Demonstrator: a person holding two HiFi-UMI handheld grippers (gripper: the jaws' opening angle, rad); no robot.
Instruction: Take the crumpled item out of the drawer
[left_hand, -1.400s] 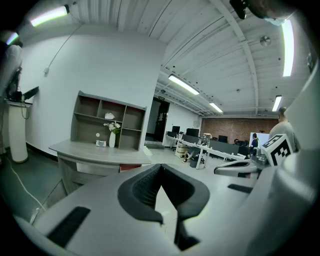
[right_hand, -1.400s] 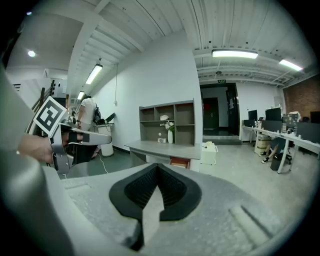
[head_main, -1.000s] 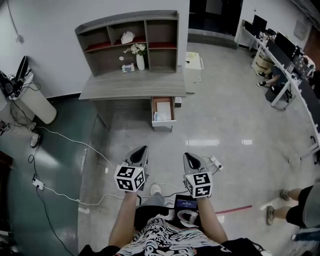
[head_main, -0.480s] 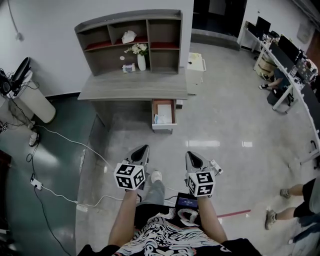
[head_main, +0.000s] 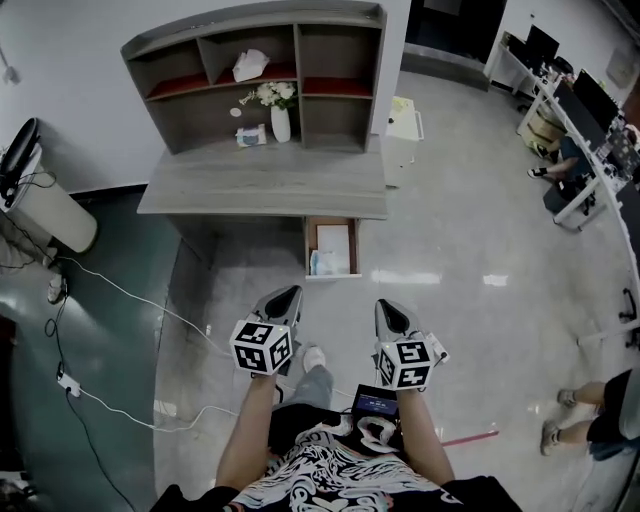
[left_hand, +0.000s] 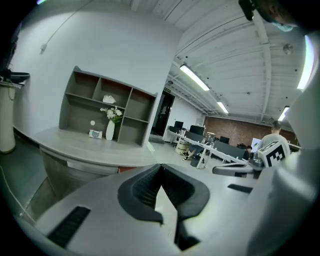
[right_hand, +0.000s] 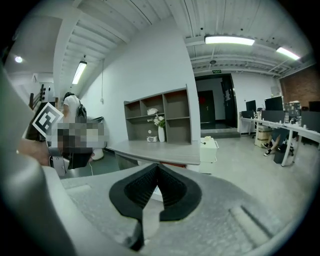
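Note:
An open drawer (head_main: 332, 232) sticks out from under the right end of a grey desk (head_main: 260, 185). Inside it lie a white sheet and, at its front, a pale crumpled item (head_main: 322, 264). My left gripper (head_main: 290, 293) and right gripper (head_main: 384, 306) are held side by side over the floor, well short of the drawer. Both point at the desk. In the left gripper view the left gripper (left_hand: 161, 166) is shut and empty, with the desk (left_hand: 95, 152) ahead of it. The right gripper (right_hand: 157, 165) is likewise shut on nothing in its own view.
A shelf unit (head_main: 255, 75) on the desk holds a vase of flowers (head_main: 277, 108), a small box (head_main: 251, 136) and a white wad (head_main: 249, 65). White cables (head_main: 130, 300) trail over the floor at left. A small white cabinet (head_main: 400, 125) stands right of the desk. Office desks (head_main: 590, 110) line the far right.
The person has stepped forward, so the desk and the open drawer are nearer to both grippers. The grippers keep their side-by-side pose and stay shut.

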